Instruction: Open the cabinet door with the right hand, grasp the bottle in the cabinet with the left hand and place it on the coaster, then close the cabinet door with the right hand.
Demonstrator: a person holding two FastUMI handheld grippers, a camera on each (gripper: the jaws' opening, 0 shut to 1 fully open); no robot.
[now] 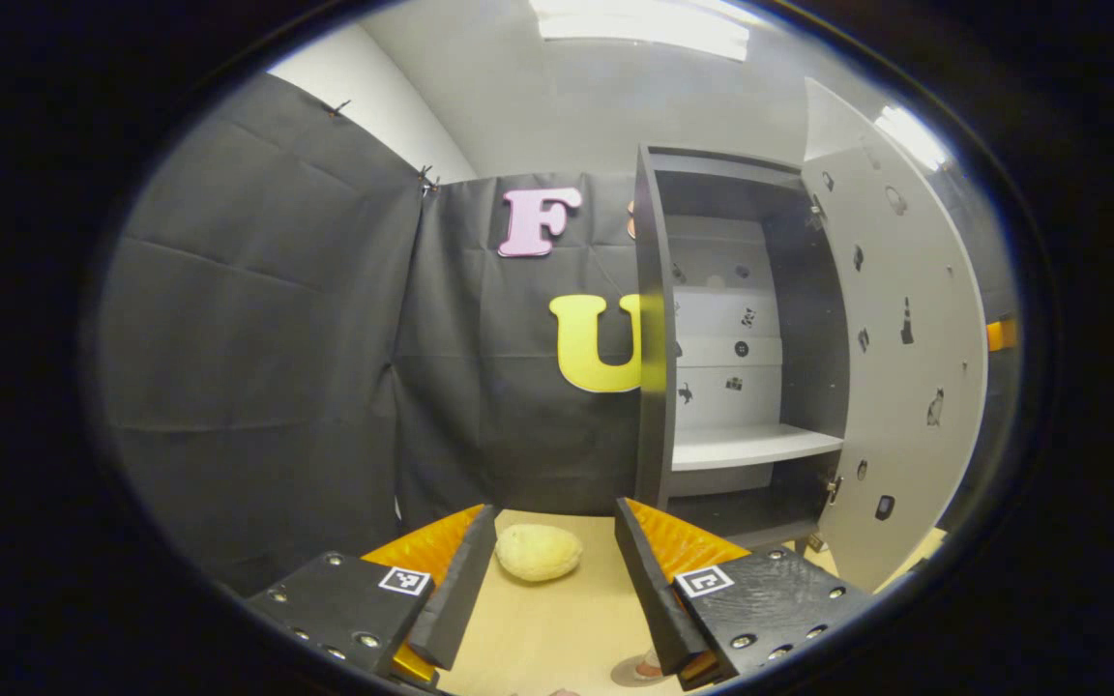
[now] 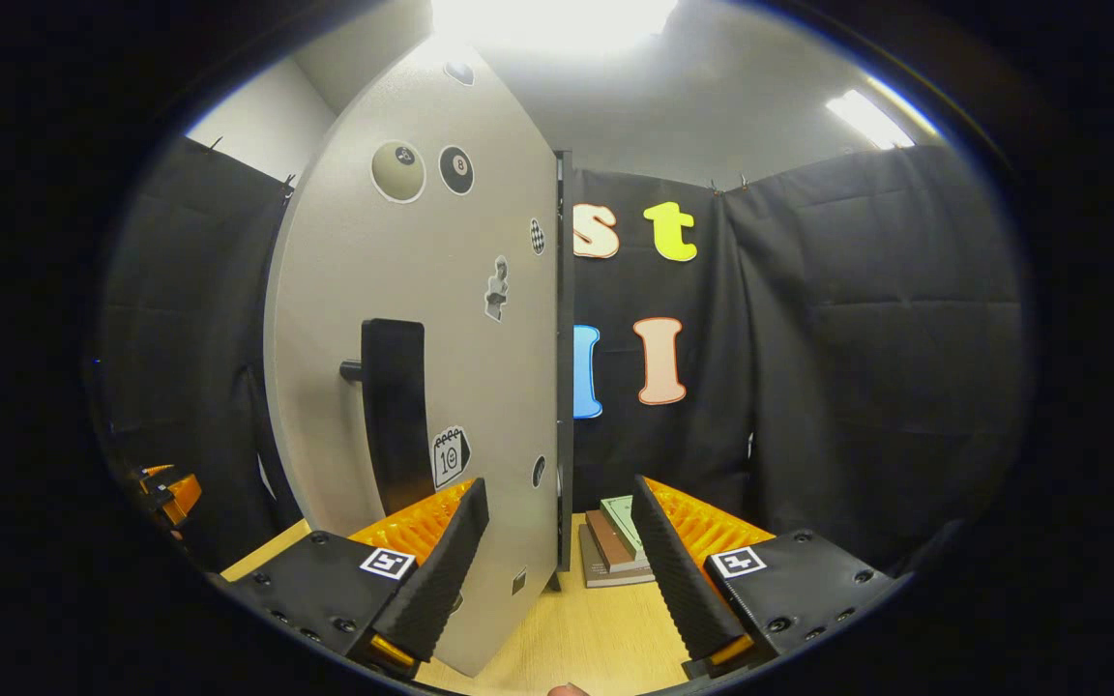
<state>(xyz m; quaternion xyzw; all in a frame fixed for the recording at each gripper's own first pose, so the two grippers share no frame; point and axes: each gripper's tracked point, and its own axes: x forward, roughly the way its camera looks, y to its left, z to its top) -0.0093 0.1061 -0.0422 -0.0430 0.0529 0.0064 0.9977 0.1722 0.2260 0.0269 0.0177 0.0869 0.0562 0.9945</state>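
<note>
The grey cabinet point(image 1: 654, 319) stands open at the right of the left gripper view, its door point(image 1: 905, 367) swung wide. The white shelf point(image 1: 750, 445) inside is bare. My left gripper point(image 1: 555, 510) hangs open over the wooden table, in front of the cabinet and to its left. A small round pinkish thing point(image 1: 636, 669) lies at the bottom edge, partly hidden by one finger; I cannot tell what it is. In the right gripper view the door point(image 2: 422, 290) with its black handle point(image 2: 395, 416) is close. My right gripper point(image 2: 559, 486) is open, with the door's free edge between its fingers.
A pale yellow lump point(image 1: 538, 551) lies on the table point(image 1: 557, 628) ahead of the left gripper. A stack of books point(image 2: 615, 551) sits beyond the door edge near the black cloth wall. The other gripper's orange part point(image 2: 170, 488) shows left of the door.
</note>
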